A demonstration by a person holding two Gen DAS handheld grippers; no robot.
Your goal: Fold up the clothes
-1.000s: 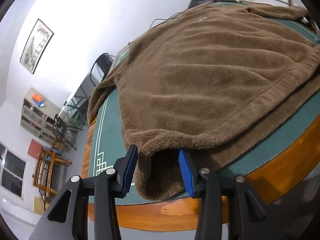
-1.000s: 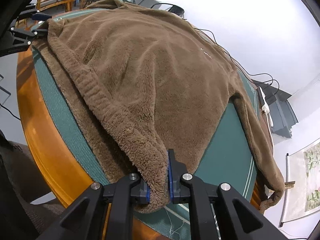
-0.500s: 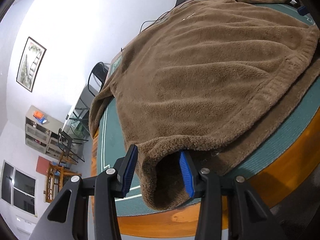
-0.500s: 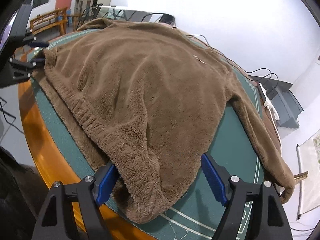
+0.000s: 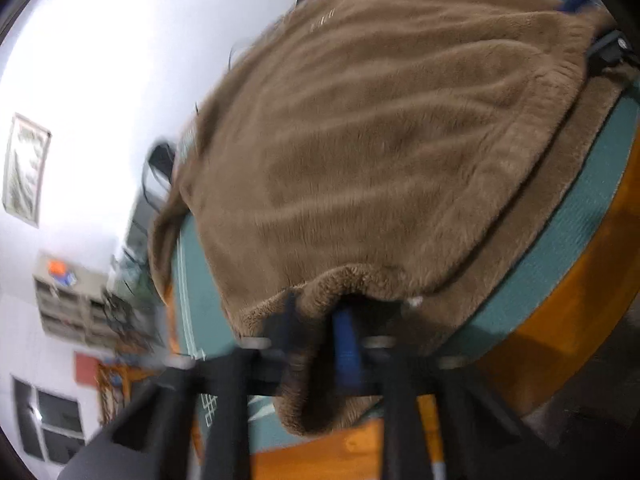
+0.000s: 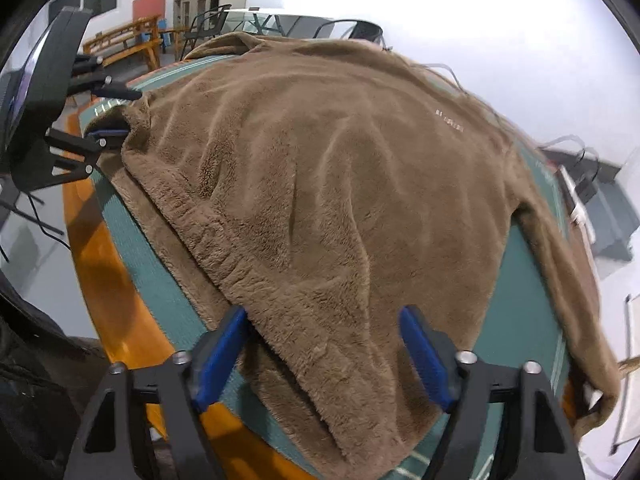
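Left wrist view: my left gripper (image 5: pixel 316 332) pinches the hem of the brown fleece sweater (image 5: pixel 380 140) spread on the green-topped table (image 5: pixel 580 208); my right gripper (image 6: pixel 324 344) stands wide apart, straddling the other hem corner.

The bench (image 6: pixel 104 276) has an orange-brown wooden rim (image 5: pixel 580 312) that curves around its near edge. Inside that rim lies a green mat (image 6: pixel 516 312) with pale border lines (image 5: pixel 182 280) printed near its edge and a line pattern at the corner. Spread directly on the mat is a brown fleece sweater (image 6: pixel 340 184), which covers most of the surface. Its ribbed hem (image 6: pixel 224 256) runs along the near side, close to the wooden rim. 1 sleeve (image 6: pixel 560 280) trails along the right side of the mat toward the bench edge; the other sleeve (image 5: pixel 164 236) drapes over the far left edge.
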